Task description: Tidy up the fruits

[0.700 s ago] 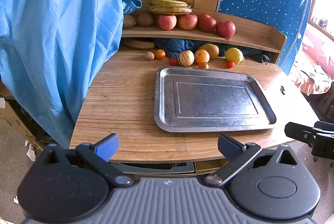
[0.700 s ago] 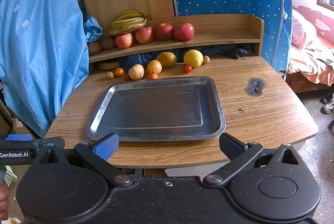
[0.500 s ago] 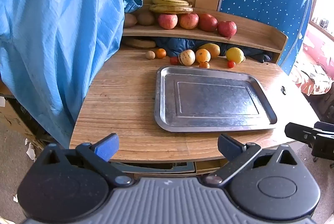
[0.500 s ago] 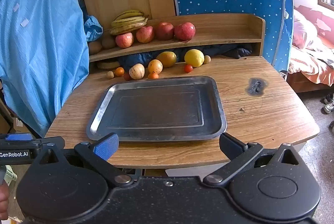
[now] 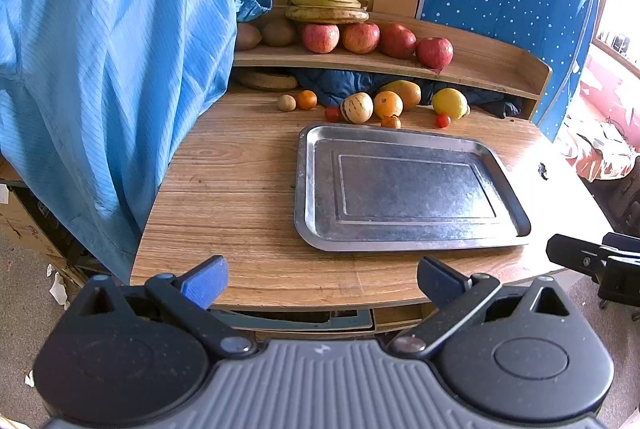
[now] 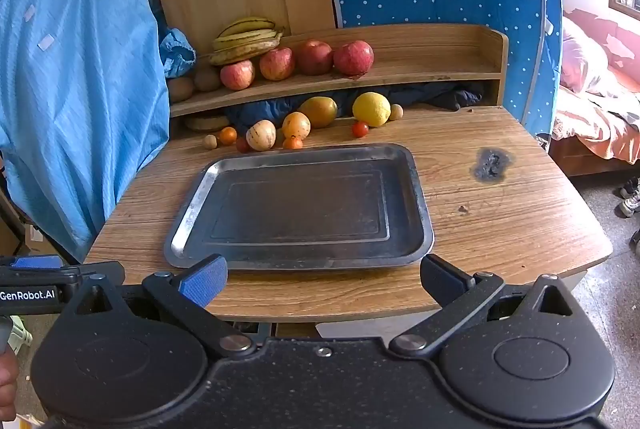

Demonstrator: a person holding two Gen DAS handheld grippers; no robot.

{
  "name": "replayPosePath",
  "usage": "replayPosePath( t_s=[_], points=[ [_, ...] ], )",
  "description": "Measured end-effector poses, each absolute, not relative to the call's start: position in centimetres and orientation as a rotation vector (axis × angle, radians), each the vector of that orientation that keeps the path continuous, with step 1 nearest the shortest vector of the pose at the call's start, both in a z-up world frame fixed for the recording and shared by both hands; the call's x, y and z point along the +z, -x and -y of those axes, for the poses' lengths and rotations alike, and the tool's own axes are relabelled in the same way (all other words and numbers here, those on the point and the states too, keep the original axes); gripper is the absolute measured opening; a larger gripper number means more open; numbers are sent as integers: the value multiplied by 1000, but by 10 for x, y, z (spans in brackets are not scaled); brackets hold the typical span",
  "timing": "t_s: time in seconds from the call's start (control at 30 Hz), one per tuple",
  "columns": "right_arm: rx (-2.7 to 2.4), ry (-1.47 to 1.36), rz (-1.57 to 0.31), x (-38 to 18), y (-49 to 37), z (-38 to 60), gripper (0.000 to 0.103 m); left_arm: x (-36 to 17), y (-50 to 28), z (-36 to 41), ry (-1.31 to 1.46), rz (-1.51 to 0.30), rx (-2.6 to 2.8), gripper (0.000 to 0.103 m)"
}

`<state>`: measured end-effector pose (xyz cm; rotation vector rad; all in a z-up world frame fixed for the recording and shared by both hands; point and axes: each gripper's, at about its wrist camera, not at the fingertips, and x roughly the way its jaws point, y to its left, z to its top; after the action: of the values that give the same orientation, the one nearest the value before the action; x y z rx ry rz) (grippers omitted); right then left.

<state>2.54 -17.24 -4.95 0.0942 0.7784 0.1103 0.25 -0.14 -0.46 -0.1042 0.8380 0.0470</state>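
Fruits lie in two groups at the far side of the wooden worktop [image 6: 500, 229], none of them in the metal tray [image 6: 420, 205] that sits nearer, in the middle of the worktop. On the raised wooden shelf [image 6: 432, 69] along the back there is a bunch of yellow bananas [image 6: 246, 39] with dark streaks, and in front of it a row of four red apples [image 6: 314, 57] with paler, yellowish patches; two brown roundish fruits [image 6: 192, 85] rest at the shelf's left end. Below the shelf, on the worktop itself, a loose line runs just behind the tray's far rim: a bright yellow lemon [image 6: 371, 109], an orange-green mango [image 6: 320, 111] partly tucked under the shelf, a round orange [image 6: 296, 125], a pale cream melon-like fruit with dark stripes [image 6: 261, 135], a small orange fruit [image 6: 228, 135], a small tan ball [image 6: 209, 141] and a little red tomato [image 6: 360, 129]. Another small orange fruit [image 6: 293, 143] lies almost touching the tray's far rim.

Both tools hang over the near edge of the worktop, tilted downward. The left gripper [image 5: 322, 279] has its jaws spread wide with nothing between them, and the right gripper [image 6: 322, 279] likewise stands wide apart and empty. A blue cloth [image 5: 100, 69] drapes over the left side of the worktop.
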Motion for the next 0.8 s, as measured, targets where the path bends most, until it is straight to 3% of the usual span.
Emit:
replayPosePath(
  t_s=[0.8],
  points=[
    [110, -95, -781, -52, -28, 174, 102, -12, 1, 1, 99, -844, 44, 102]
  ],
)
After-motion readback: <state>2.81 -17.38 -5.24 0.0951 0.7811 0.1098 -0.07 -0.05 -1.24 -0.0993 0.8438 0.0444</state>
